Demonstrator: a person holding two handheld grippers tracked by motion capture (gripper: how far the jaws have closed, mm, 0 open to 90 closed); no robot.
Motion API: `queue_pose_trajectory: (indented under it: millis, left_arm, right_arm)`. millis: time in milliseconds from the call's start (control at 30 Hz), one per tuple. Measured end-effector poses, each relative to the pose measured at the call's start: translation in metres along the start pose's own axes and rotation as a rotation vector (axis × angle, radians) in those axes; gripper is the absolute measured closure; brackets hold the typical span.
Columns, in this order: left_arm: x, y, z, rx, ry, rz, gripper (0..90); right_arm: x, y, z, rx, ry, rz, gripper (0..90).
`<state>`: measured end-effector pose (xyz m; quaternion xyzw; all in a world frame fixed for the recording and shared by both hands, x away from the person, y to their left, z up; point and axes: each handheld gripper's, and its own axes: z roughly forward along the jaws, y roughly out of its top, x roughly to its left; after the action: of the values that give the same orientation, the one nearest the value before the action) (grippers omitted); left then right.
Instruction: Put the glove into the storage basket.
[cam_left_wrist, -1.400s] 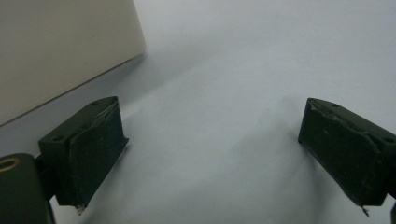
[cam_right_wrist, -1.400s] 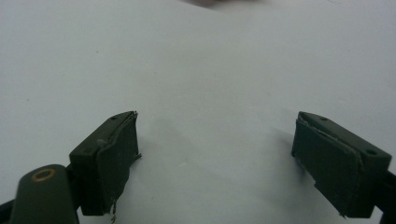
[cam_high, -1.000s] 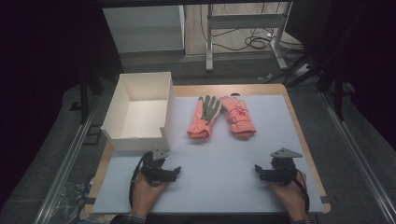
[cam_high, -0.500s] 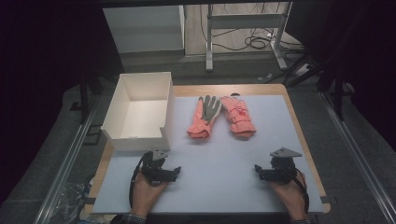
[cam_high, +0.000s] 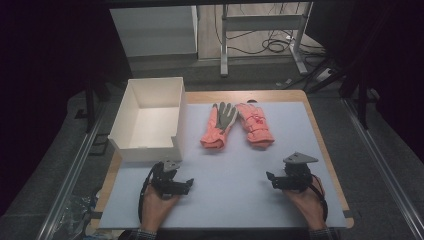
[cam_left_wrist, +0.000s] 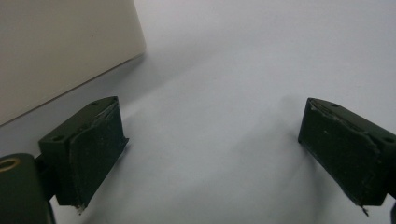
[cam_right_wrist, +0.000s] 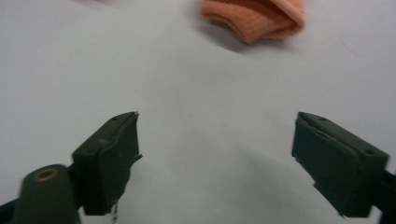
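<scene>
Two orange gloves lie side by side at the middle back of the white mat (cam_high: 240, 185). The left glove (cam_high: 220, 125) shows a grey palm, and the right glove (cam_high: 256, 126) lies back up. My left gripper (cam_high: 187, 184) rests near the front left, in a hand, just in front of the white box (cam_high: 150, 148). Its jaws stand open over bare mat (cam_left_wrist: 215, 154). My right gripper (cam_high: 272, 180) sits at the front right, also open with nothing between its jaws (cam_right_wrist: 215, 154). An orange glove cuff (cam_right_wrist: 254, 16) lies ahead of it.
The open white box's wall (cam_left_wrist: 60, 46) stands close to my left gripper's left jaw. The wooden table edge (cam_high: 325, 150) frames the mat. Beyond the table are a metal frame (cam_high: 260, 25) and cables on the floor (cam_high: 275, 45).
</scene>
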<state>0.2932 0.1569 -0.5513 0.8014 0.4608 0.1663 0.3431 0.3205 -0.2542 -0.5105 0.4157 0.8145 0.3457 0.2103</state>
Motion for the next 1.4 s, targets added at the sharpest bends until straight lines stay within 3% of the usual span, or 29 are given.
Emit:
queue_pose_trajectory:
  millis: [267, 467, 700, 833, 1233, 1400]
  left_arm:
    - [0.0, 0.0, 0.0, 0.001, 0.0, -0.001, 6.7]
    - [0.0, 0.0, 0.0, 0.001, 0.0, -0.001, 6.7]
    - [0.0, 0.0, 0.0, 0.001, 0.0, -0.001, 6.7]
    - [0.0, 0.0, 0.0, 0.001, -0.001, -0.002, 6.7]
    - [0.0, 0.0, 0.0, 0.0, -0.002, -0.006, 6.7]
    - [0.0, 0.0, 0.0, 0.0, -0.002, -0.004, 6.7]
  right_arm:
    - [0.007, 0.03, 0.009, -0.014, 0.058, -0.064, 20.0]
    - [0.01, 0.055, 0.019, -0.064, 0.1, -0.088, 20.1]
    - [0.009, 0.088, 0.035, -0.101, 0.157, -0.058, 26.9]
    - [0.01, 0.106, 0.045, -0.104, 0.16, -0.081, 28.0]
    - [0.011, 0.145, 0.088, -0.086, 0.215, -0.079, 48.2]
    - [0.015, 0.16, 0.104, -0.075, 0.215, -0.083, 54.4]
